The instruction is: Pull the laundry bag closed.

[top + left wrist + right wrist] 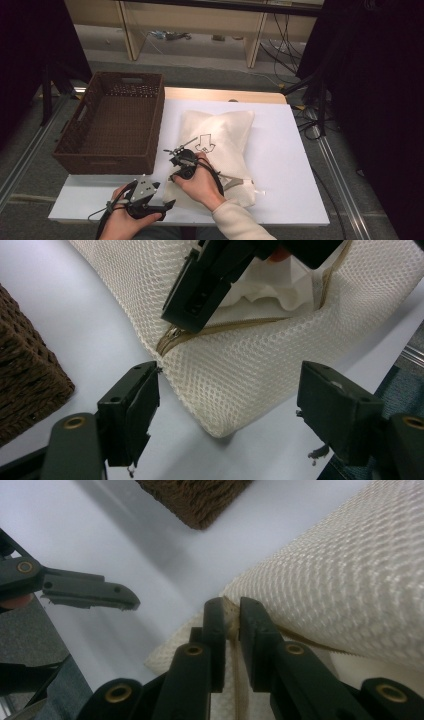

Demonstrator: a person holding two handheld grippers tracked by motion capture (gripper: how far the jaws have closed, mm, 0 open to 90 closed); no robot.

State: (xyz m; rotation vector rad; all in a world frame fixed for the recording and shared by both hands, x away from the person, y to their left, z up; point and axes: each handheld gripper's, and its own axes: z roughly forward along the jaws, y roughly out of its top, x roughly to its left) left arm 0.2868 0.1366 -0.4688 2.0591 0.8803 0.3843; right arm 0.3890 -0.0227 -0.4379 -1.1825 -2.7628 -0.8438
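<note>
Item one, your right gripper (231, 625): jaws nearly pressed together, pinching the beige zipper (235, 670) of the mesh bag at its pull end; in the high view this gripper (176, 156) sits on the near-left part of the bag, your hand wrapped over it.

Item two, your left gripper (227, 405): jaws spread wide, nothing between the pads; the bag's rounded corner lies just ahead of them, untouched; in the high view you hold it (165, 200) low at the near edge of the table, just beside the bag's near-left corner.

Item three, the mesh bag (220, 145): cream netting, stuffed with white cloth, lying on the white table (280, 165) at its centre, a black arrow mark on top; the zipper runs along its near end, and the left gripper view shows it partly parted with white fabric (265, 287) in the gap.

Item four, the brown wicker basket (75, 145): on the left of the table, just beside the bag; its inside looks bare.
</note>
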